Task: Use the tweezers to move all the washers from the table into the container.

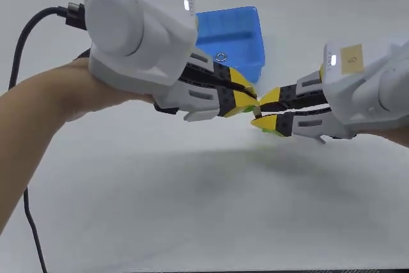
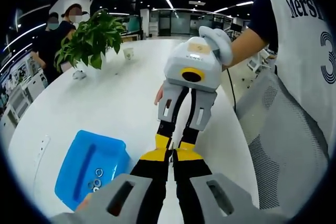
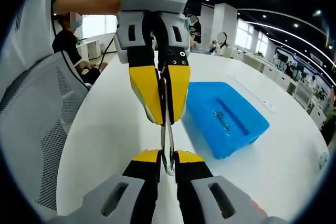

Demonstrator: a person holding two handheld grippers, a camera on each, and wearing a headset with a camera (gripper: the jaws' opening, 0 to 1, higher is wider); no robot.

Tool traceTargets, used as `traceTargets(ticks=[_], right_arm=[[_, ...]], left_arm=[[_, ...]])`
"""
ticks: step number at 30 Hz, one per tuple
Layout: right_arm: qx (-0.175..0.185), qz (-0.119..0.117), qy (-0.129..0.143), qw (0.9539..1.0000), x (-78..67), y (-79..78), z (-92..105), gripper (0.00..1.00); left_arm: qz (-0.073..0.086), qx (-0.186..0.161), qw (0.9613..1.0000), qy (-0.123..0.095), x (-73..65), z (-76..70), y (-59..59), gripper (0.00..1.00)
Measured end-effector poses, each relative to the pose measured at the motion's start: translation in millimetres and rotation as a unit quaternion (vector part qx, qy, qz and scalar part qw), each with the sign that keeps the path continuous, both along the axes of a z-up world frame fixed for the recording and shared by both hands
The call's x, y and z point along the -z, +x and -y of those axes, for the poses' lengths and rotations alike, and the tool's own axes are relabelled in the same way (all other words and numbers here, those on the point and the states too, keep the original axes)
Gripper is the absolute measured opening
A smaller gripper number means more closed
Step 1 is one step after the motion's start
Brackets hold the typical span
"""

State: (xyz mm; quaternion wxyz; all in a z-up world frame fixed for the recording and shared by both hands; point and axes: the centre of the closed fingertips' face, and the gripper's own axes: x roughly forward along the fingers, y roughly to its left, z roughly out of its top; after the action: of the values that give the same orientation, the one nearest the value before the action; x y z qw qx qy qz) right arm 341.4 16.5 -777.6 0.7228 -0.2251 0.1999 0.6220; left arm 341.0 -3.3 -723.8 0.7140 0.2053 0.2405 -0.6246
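White tabletop point(image 1: 192, 209): this smooth, flat surface carries the work, and its near area lies bare below the two tools.

The blue rectangular plastic container point(image 1: 246, 62) stands on the tabletop just beyond the point where the two tools meet. It is well placed as the drop point, because a short swing of either tool would reach it.

The left claw point(image 1: 250, 103), yellow-tipped on a grey and white body, comes in from the left. Its jaws are closed on the tweezers at mid-length. This hold is judged to be the working grip, since pressure there would squeeze the tweezer legs together.

The right claw point(image 1: 259, 113), of the same build, comes in from the right and meets the left claw tip to tip above the tabletop. In the right gripper view its jaws stand narrowly set on the end of the tweezers and appear to pinch it. The likely purpose is to steady or align the tool in the left claw.

The slim bright-metal tweezers point(image 3: 167, 129) bridge both claws, clear of the tabletop. Which end points which way cannot be told.

The small round metal washers point(image 3: 220, 118) lie on the container floor, several together.
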Motion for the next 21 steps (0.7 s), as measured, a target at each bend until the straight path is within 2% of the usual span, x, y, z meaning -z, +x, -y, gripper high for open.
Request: traceTargets(ticks=[6, 21], right_arm=[[0.001, -0.003, 0.0, 1.0, 2.6, -0.8, 0.9, 0.12], [0.002, -0.006, -0.001, 1.0, 5.0, 0.3, 0.6, 0.11]], left_arm=[[-0.004, 0.001, 1.0, 0.003, 2.8, 1.5, -1.0, 0.07], [-0.003, -0.009, 0.9999, 0.011, 4.1, 2.6, 0.6, 0.07]])
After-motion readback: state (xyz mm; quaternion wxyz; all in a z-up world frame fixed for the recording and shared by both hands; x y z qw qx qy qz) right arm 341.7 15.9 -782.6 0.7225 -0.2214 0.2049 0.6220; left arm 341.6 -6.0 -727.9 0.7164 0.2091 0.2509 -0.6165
